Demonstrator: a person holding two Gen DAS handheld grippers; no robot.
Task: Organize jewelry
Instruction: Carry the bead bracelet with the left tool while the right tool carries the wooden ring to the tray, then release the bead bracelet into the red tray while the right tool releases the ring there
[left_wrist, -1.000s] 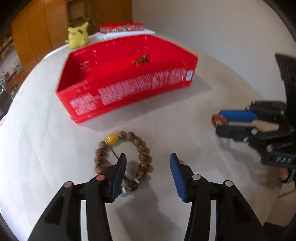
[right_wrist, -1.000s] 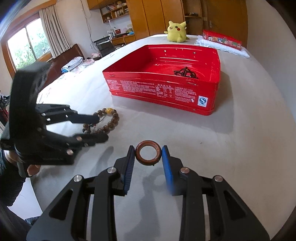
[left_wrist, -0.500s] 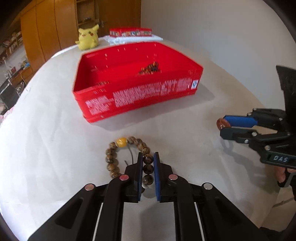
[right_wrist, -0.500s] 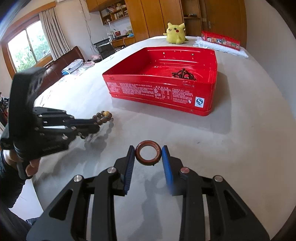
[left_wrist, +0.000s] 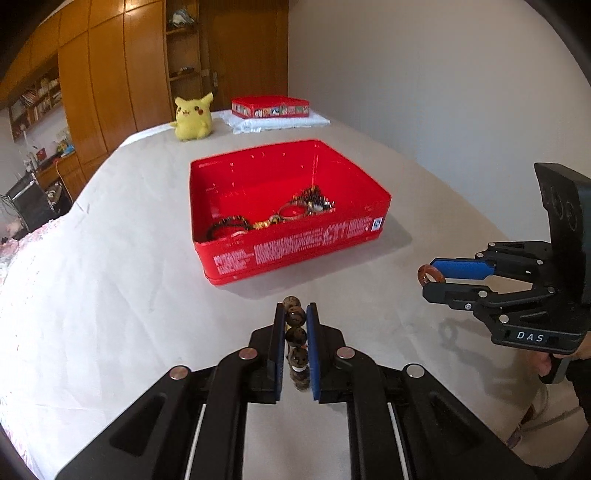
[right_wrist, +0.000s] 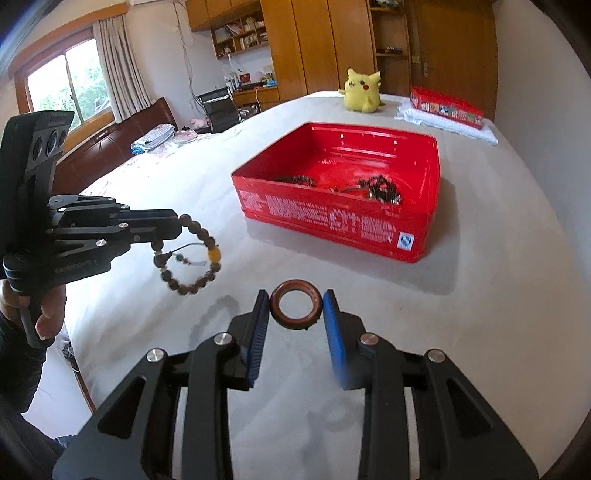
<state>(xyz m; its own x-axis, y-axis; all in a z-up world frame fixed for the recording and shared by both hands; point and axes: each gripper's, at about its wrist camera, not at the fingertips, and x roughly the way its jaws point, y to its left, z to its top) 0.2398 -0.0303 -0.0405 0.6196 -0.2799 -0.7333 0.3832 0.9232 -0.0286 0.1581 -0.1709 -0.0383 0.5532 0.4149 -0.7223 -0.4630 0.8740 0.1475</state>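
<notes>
Centrally, an open red rectangular metal tin (left_wrist: 295, 254), holding dark beaded bracelets (left_wrist: 227, 227), a red bangle and a tangle of small beads (left_wrist: 314, 197). Nearer than the tin, left gripper (left_wrist: 295, 321) clamped narrow on a brown wooden bead bracelet with one amber bead (right_wrist: 188, 258), lifted off the surface, loop hanging vertical below the fingers, edge-on to its own camera. Right of the tin, right gripper (right_wrist: 295, 306) pinching a small reddish-brown ring (right_wrist: 295, 304), hole facing its camera. Underneath, a pale cloth-covered surface (left_wrist: 110, 295). Beyond the tin, a yellow plush toy (left_wrist: 192, 118), a smaller red box (left_wrist: 269, 107) on folded white cloth, wooden wardrobes (left_wrist: 110, 74).
</notes>
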